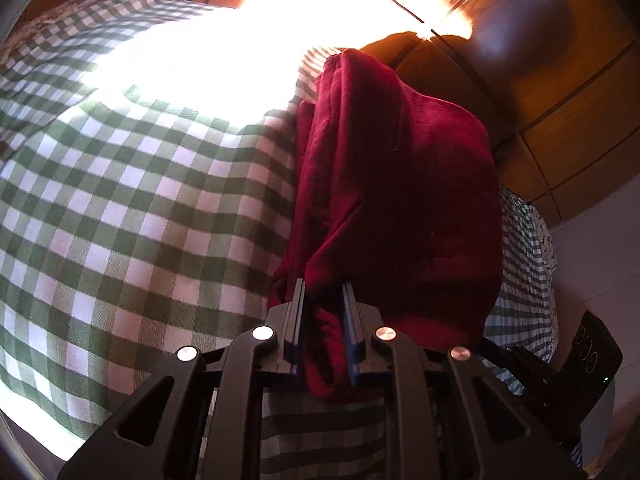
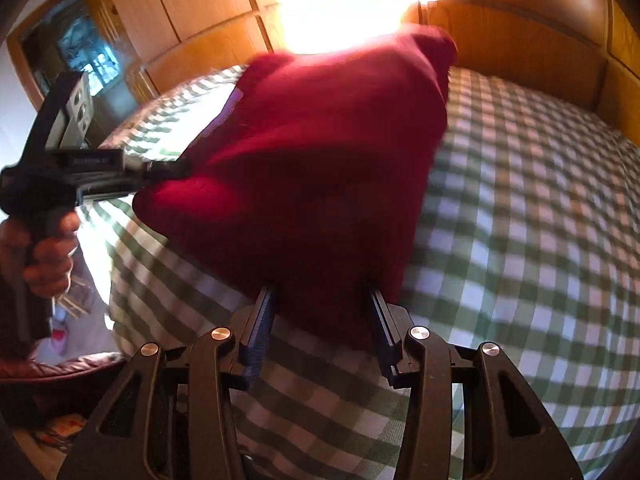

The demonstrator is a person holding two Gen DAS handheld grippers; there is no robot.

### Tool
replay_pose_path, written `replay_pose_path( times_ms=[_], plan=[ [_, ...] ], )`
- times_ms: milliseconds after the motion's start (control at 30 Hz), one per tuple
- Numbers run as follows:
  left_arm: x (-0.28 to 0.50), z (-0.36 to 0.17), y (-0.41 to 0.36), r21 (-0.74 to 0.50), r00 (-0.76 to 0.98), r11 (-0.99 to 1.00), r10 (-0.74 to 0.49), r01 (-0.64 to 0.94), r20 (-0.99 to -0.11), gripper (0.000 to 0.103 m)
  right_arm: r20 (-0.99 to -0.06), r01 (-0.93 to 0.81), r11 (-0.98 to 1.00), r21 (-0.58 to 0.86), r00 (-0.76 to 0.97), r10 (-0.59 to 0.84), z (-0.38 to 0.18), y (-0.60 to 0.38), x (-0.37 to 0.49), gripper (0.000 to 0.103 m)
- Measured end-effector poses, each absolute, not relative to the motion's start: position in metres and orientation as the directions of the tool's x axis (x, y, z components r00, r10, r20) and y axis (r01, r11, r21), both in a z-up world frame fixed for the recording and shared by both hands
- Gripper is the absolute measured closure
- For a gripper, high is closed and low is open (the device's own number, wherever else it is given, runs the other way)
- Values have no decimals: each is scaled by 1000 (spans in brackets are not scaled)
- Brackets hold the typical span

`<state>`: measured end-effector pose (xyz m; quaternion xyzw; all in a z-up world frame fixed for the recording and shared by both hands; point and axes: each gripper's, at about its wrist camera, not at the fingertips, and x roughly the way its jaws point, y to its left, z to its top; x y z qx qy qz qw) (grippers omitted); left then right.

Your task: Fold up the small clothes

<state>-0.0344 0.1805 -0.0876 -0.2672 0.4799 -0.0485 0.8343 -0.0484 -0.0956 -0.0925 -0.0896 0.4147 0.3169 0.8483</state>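
Pinching the red cloth (image 1: 396, 184), the left gripper (image 1: 324, 320) stands nearly closed; the right gripper (image 2: 322, 312), wider, clamps its bunched near edge above the checked bed (image 2: 520, 220). Both point steeply downward.

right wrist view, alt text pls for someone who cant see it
The right gripper clamps a bunched dark red garment above a green-and-white checked bedspread. At left, a hand holds the left gripper, which grips the garment's other end; wooden panels behind.
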Motion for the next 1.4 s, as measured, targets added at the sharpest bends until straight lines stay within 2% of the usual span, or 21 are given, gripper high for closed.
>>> replay_pose_path(
  times_ms=[33,67,133,267,400,633,900,1133,1233,1300,1400],
  plan=[
    [-36,-85,179,-484,544,856,-323,-181,-774,80,-760,-611,784,109,457,462,-92,-95,-48,59],
    [-36,-79,176,-448,553,873,-282,-190,-784,68,-761,-612,785,100,461,456,-91,-95,-48,59],
    [-38,-66,171,-389,582,899,-210,-201,-786,60,-765,-621,779,92,456,454,-87,-96,-48,59],
    [-29,-30,158,-283,656,941,-97,-184,-748,62,-741,-621,767,161,437,510,-63,-109,-42,59],
    [2,-8,147,-223,694,961,-49,-163,-719,60,-687,-583,791,189,497,530,-31,-114,-17,59],
    [27,-37,136,-132,632,980,-9,-148,-775,59,-671,-513,849,128,585,455,-12,-80,51,59],
    [20,-61,140,-138,616,976,-7,-166,-788,57,-749,-520,854,-4,568,342,-43,-27,102,59],
    [6,-63,143,-160,626,972,-18,-171,-780,56,-729,-512,857,-57,608,314,-52,-17,96,56],
    [3,-62,144,-160,630,972,-16,-172,-777,55,-717,-515,857,-30,608,341,-47,-21,92,48],
    [0,-61,144,-161,633,972,-16,-172,-774,55,-711,-518,855,-18,608,353,-44,-22,88,33],
    [-4,-60,143,-160,636,971,-12,-176,-772,55,-701,-527,850,-24,615,361,-41,-21,78,24]
  ],
)
